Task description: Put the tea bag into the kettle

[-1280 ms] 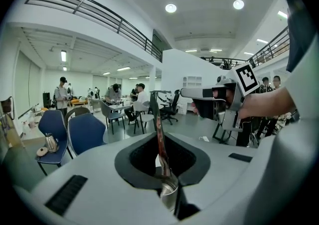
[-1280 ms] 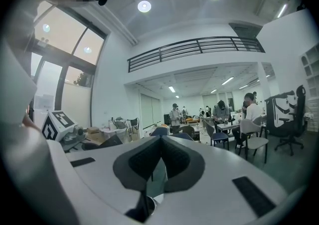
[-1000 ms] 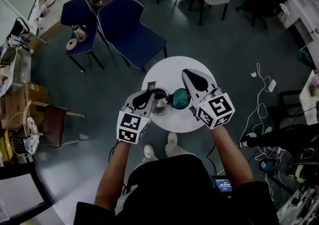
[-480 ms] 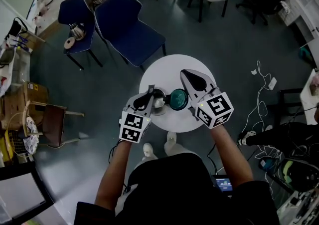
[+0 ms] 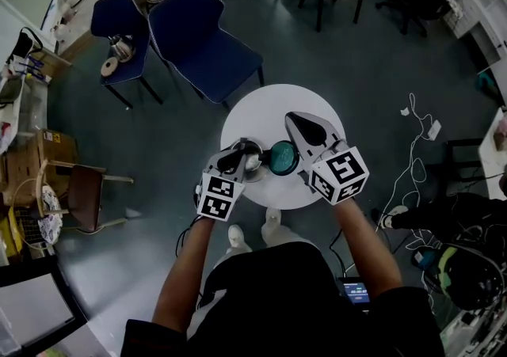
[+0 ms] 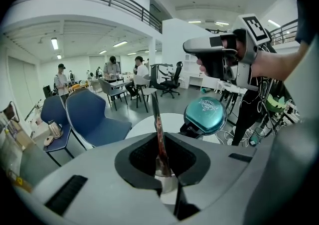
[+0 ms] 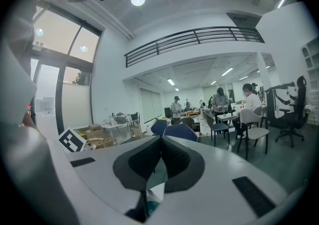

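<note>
On the round white table [image 5: 269, 114] stands a silver kettle [image 5: 253, 162]. My left gripper [image 5: 238, 156] hangs just over its mouth. It is shut on the tea bag [image 6: 158, 136], a thin reddish sachet that sticks up edge-on between the pads. A teal lid [image 5: 283, 157] stands tilted at the kettle's right; its printed face [image 6: 205, 115] looks toward the left gripper. My right gripper [image 5: 295, 119] hovers level just above the lid, its tips together [image 7: 160, 139]. I cannot tell whether it holds the lid. The kettle's opening is hidden in the left gripper view.
Two blue chairs [image 5: 202, 39] stand behind the table at the left, and a wooden chair [image 5: 83, 197] at the far left. Cables [image 5: 416, 134] trail over the floor at the right. People sit at desks [image 6: 114, 77] far back.
My left gripper has sunk toward the kettle with the tea bag still in it. The right gripper and the lid have hardly moved.
</note>
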`<move>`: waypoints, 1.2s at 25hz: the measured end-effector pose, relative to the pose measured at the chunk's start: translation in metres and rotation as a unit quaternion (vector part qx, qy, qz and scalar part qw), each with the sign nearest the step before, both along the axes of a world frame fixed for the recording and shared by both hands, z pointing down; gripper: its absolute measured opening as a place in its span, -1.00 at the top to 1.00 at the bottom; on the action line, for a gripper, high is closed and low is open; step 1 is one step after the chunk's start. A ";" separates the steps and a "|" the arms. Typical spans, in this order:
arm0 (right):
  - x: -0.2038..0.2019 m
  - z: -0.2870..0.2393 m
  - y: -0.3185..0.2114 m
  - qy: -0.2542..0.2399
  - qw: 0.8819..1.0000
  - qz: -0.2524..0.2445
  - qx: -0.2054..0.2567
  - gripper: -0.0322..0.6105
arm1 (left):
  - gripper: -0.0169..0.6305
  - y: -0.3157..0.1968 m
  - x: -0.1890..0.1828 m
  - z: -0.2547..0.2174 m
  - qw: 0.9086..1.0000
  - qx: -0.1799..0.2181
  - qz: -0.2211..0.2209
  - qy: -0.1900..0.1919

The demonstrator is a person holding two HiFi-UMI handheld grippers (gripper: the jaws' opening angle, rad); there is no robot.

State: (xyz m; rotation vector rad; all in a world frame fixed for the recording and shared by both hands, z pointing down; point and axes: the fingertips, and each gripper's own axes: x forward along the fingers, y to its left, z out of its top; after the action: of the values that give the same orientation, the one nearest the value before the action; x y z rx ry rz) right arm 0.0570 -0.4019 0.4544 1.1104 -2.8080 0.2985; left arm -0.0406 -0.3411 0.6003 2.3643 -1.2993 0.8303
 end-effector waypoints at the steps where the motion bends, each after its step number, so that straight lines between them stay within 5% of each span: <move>1: 0.000 0.002 0.000 0.000 1.000 0.001 -0.001 0.84 | 0.83 0.001 0.000 0.003 1.000 -0.003 0.000 0.000; 30: 0.011 0.022 -0.009 -0.003 1.000 0.002 -0.025 0.84 | 0.83 -0.008 0.016 0.041 0.997 -0.067 0.020 -0.017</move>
State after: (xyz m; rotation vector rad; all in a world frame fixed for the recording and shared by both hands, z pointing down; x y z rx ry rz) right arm 0.0680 -0.4109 0.4765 1.1076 -2.7869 0.3702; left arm -0.0243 -0.3490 0.6414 2.2877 -1.1727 0.9428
